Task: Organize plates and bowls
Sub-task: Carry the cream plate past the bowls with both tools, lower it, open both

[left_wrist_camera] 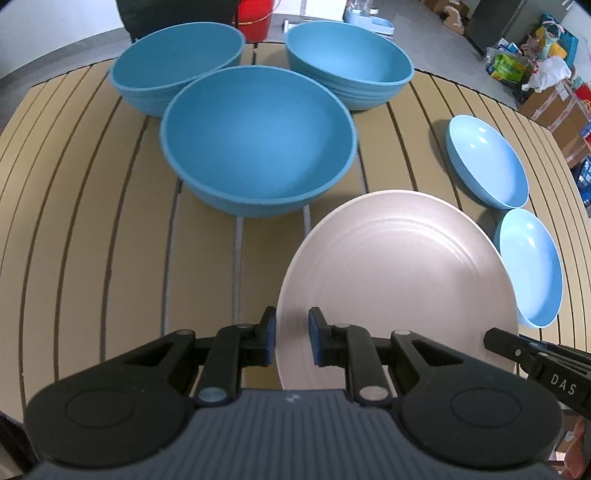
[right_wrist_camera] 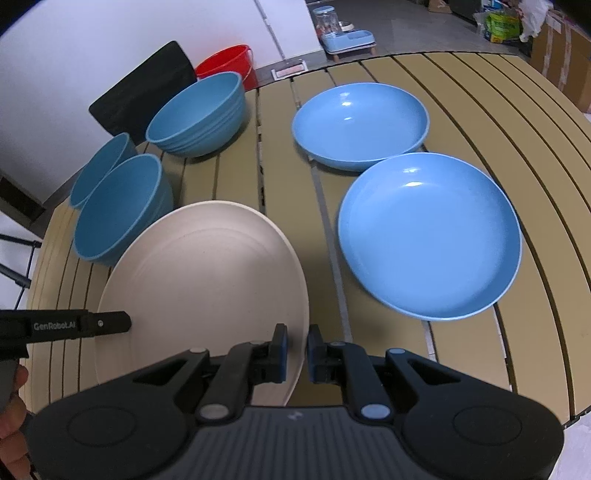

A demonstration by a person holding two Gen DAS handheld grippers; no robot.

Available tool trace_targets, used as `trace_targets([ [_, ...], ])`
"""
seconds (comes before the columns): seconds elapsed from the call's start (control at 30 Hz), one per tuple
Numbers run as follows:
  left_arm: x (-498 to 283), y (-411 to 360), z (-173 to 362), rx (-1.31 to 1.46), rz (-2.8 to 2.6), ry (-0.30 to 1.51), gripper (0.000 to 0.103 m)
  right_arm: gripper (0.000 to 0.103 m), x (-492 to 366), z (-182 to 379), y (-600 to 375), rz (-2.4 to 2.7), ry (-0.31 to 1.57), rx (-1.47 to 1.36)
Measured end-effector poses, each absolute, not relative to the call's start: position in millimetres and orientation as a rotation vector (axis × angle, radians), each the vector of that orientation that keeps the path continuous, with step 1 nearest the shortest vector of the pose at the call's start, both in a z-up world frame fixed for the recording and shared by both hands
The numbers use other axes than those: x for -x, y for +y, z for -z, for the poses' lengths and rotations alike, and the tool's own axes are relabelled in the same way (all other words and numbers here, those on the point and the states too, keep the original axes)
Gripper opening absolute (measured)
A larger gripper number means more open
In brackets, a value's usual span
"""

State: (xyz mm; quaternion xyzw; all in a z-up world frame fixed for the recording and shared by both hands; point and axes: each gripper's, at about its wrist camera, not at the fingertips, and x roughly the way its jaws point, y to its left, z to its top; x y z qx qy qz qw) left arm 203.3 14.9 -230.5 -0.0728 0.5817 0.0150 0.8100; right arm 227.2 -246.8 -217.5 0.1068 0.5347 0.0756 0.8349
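Red bucket [right_wrist_camera: 231, 62]; black chair [right_wrist_camera: 144, 92]; cardboard boxes [left_wrist_camera: 554, 107]

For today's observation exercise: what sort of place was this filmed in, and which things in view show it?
Probably a storeroom or workshop corner at home, not a kitchen: past the slatted table sit stacked cardboard boxes, a red bucket on the floor, and what looks like a pet feeder.

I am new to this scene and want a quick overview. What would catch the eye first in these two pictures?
The cream plate stands out first: near the table's front edge, it is gripped on opposite rims by the left gripper and the right gripper. Behind it to the left cluster three deep teal bowls. To its right, two shallow light blue plates lie side by side on the slatted tan table.
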Motion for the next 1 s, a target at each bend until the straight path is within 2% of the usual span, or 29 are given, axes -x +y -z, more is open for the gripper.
trace_targets([
  [1.0, -151, 176, 237, 0.206, -0.173, 1.240, 0.019, 0.010, -208, 229, -93, -0.303, 1.157, -0.113],
])
